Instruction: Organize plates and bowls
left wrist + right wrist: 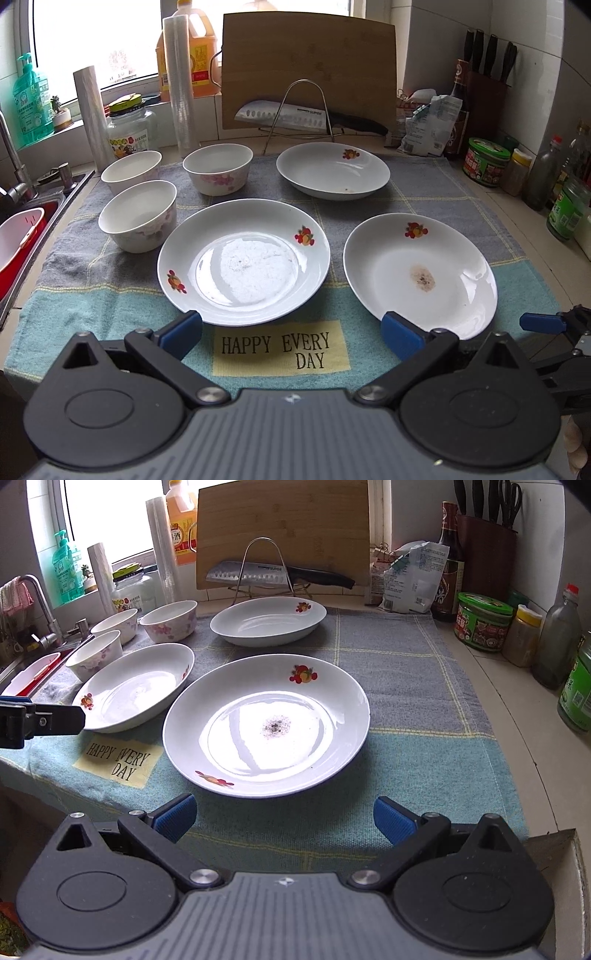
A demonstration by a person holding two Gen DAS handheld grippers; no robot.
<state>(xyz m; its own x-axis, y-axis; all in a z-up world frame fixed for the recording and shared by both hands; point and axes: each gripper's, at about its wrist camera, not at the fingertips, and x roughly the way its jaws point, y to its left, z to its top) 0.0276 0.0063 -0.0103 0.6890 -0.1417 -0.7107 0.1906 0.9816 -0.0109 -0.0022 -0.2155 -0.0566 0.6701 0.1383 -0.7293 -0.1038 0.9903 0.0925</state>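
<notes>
Both grippers hang released at the near edge: left gripper [291, 326] before the near-left plate [243, 262], right gripper [284, 814] before the stained plate [266, 727].

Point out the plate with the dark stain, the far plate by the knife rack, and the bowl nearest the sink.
Stained plate [266, 727]: right wrist view, on its centre.
Far plate [332, 171]: left wrist view, on its inner well.
Bowl nearest the sink [137, 218]: left wrist view, on its inside.

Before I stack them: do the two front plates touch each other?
Apart. In the left wrist view a strip of towel shows between the left front plate and the stained right front plate.
</notes>
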